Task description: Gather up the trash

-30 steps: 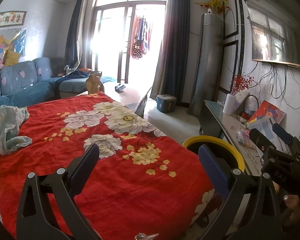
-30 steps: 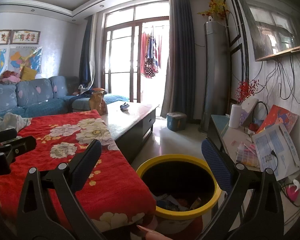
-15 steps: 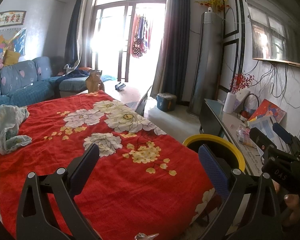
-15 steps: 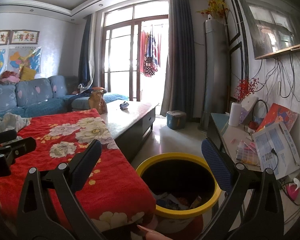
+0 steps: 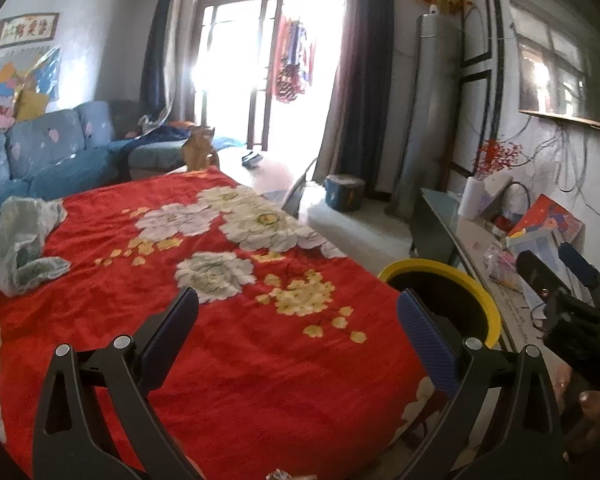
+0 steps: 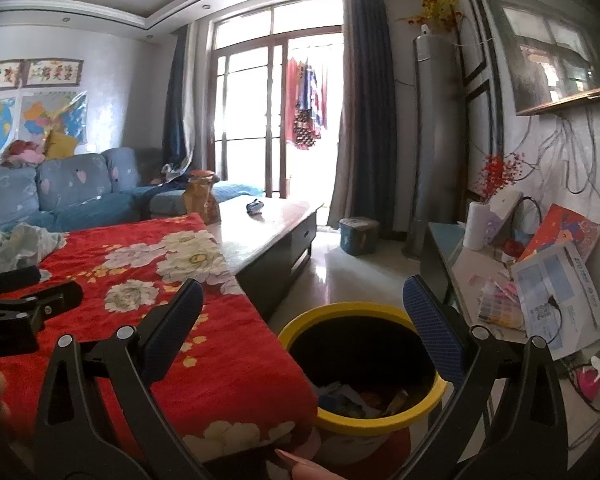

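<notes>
Both tools are held spread and empty — the left gripper (image 5: 298, 320) over the red floral cloth (image 5: 236, 344), the right gripper (image 6: 302, 304) above the yellow-rimmed trash bin (image 6: 380, 420), seen at 6 o'clock — litter lies inside.

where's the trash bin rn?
The yellow-rimmed bin stands on the floor off the red blanket's right edge, under the open right gripper.

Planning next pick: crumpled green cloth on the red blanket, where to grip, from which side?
Grip the raised fold of the crumpled green cloth, coming from above with the open left gripper. It lies in a loose, lumpy heap on the red blanket, so the ridges likely pinch easier than the flat edges.
</notes>
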### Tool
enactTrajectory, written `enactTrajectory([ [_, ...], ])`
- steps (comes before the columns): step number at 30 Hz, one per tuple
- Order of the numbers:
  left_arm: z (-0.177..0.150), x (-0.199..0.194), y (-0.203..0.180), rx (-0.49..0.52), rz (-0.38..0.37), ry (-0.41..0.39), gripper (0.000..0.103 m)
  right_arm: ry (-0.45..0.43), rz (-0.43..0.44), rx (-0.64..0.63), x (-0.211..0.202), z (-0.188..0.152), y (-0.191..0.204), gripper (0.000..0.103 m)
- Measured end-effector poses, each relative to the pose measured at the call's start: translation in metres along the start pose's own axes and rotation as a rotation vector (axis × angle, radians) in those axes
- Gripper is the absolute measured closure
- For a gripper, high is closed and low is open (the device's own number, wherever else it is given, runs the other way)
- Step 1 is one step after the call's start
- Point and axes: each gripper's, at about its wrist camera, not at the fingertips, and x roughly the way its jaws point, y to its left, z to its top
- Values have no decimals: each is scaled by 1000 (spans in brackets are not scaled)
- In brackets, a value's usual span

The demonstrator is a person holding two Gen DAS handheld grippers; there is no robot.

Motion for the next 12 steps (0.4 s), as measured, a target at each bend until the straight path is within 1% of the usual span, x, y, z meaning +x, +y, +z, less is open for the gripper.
enactTrajectory([
  [2, 3, -1, 10, -26, 13, 23, 6, -4, 33, -10, 4, 9, 8, 11],
  [4, 7, -7, 29, -63, 36, 38, 6, 33, 154, -15, 13, 24, 30, 11],
  [5, 9, -11, 48, -93, 61, 43, 6, 52, 211, -27, 17, 30, 45, 11],
  [6, 9, -17, 77, -137, 107, 50, 6, 72, 273, -40, 21, 36, 65, 11],
  [7, 10, -21, 93, -163, 139, 54, 6, 108, 373, -66, 27, 44, 99, 11],
  [8, 8, -27, 127, -211, 218, 64, 6, 168, 471, -111, 35, 49, 138, 11],
  [9, 6, -33, 157, -253, 300, 79, 6, 217, 523, -141, 41, 49, 162, 11],
  [10, 3, -38, 187, -292, 376, 103, 6, 321, 622, -175, 52, 48, 210, 11],
  [11, -3, -44, 227, -342, 463, 140, 6, 394, 687, -190, 59, 45, 245, 11],
  [12, -10, -51, 260, -385, 534, 165, 6, 464, 741, -208, 65, 38, 281, 11],
])
